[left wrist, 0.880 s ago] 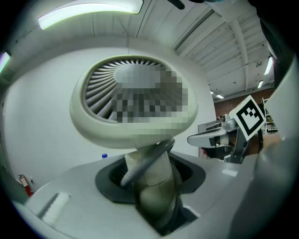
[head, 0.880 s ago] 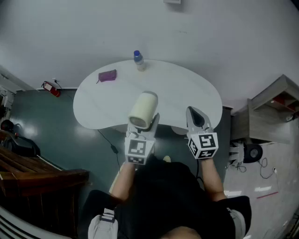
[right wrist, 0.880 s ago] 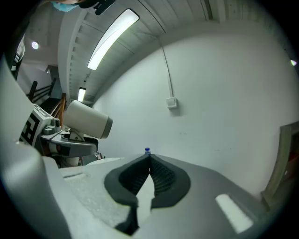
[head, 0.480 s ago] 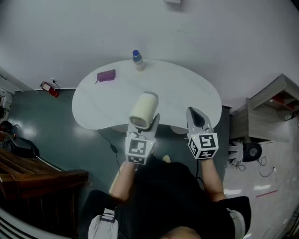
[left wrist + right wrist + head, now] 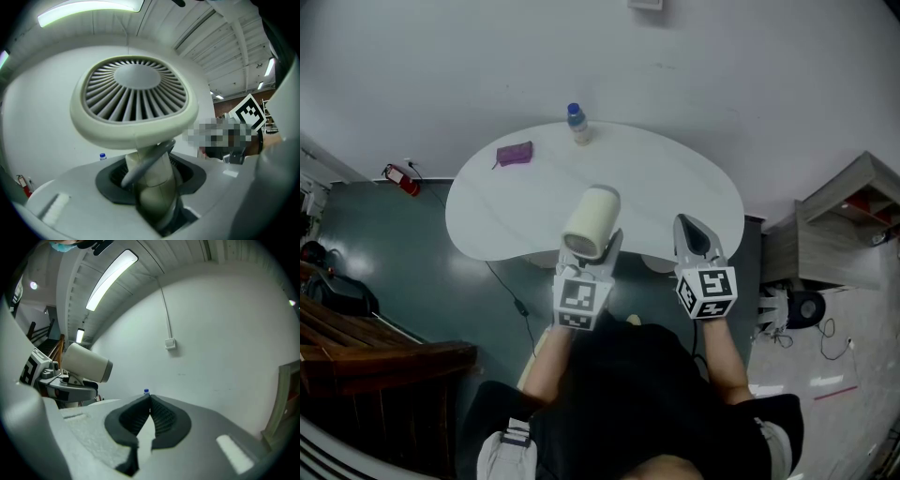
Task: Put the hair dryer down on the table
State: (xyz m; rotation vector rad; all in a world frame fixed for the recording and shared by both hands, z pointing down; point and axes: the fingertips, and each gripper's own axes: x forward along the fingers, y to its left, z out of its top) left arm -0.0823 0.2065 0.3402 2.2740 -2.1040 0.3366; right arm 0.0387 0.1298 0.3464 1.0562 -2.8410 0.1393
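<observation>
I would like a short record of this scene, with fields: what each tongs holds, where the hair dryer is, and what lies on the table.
left tongs: shut on the handle of the hair dryer
right tongs: shut, nothing between them
hair dryer position: held in the air above the near part of the table, not set down
hair dryer pose: barrel on top, handle down in the left tongs
on the table: bottle with a blue cap at the far edge; purple object at the far left
task status: not yet done
</observation>
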